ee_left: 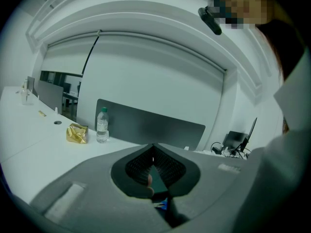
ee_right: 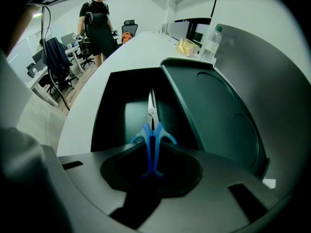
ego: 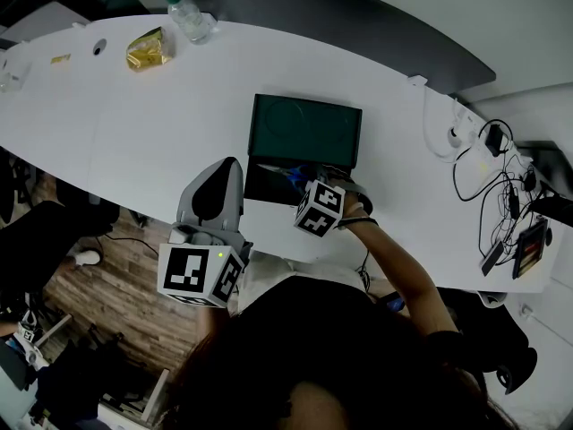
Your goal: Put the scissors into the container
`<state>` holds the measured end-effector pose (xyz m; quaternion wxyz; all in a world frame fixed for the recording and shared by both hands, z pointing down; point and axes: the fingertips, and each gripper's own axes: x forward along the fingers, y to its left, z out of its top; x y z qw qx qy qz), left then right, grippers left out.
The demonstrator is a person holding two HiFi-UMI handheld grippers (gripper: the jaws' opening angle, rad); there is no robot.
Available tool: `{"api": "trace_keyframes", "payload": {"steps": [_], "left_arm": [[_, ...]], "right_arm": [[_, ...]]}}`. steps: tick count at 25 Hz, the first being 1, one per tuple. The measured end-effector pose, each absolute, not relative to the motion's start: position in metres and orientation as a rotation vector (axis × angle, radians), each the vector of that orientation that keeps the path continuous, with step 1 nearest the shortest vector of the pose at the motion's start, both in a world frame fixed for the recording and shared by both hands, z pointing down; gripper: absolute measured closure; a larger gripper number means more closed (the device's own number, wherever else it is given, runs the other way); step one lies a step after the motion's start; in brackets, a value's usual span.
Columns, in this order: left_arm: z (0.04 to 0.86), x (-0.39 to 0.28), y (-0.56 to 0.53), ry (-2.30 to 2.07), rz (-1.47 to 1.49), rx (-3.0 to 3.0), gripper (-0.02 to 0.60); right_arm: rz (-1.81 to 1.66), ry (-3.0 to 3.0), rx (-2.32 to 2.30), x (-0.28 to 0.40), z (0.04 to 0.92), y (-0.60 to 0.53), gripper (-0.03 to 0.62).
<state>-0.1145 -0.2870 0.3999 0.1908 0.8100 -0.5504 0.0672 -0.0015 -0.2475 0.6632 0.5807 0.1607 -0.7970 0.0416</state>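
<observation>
Right claw (ee_right: 151, 165) grips blue scissors (ee_right: 151, 136) over dark container (ee_right: 111, 101).

Count on inspection:
- One white table (ego: 161, 124).
- One dark green container (ego: 267, 184), with one lid (ego: 304, 131).
- One pair of scissors (ee_right: 154, 132), blue-handled.
- One clear bottle (ego: 190, 18).
- One gold packet (ego: 148, 50).
- Two grippers: the left gripper (ee_left: 154, 147) and the right gripper (ee_right: 151, 166).
- Two marker cubes, one per gripper: (ego: 199, 274) and (ego: 320, 208).
- One person (ee_right: 99, 25) in the background of the right gripper view.
- Cables (ego: 488, 164), tangled, so their number cannot be told.
</observation>
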Motion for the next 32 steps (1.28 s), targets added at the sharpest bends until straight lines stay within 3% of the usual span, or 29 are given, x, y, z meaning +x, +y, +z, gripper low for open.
{"api": "trace_keyframes", "payload": {"steps": [32], "left_arm": [[0.386,-0.117,-0.277,-1.564,0.188,2.295,0.569]], "right_arm": [[0.131,-1.934,0.478,-0.004,0.633,-0.248,0.484]]}}
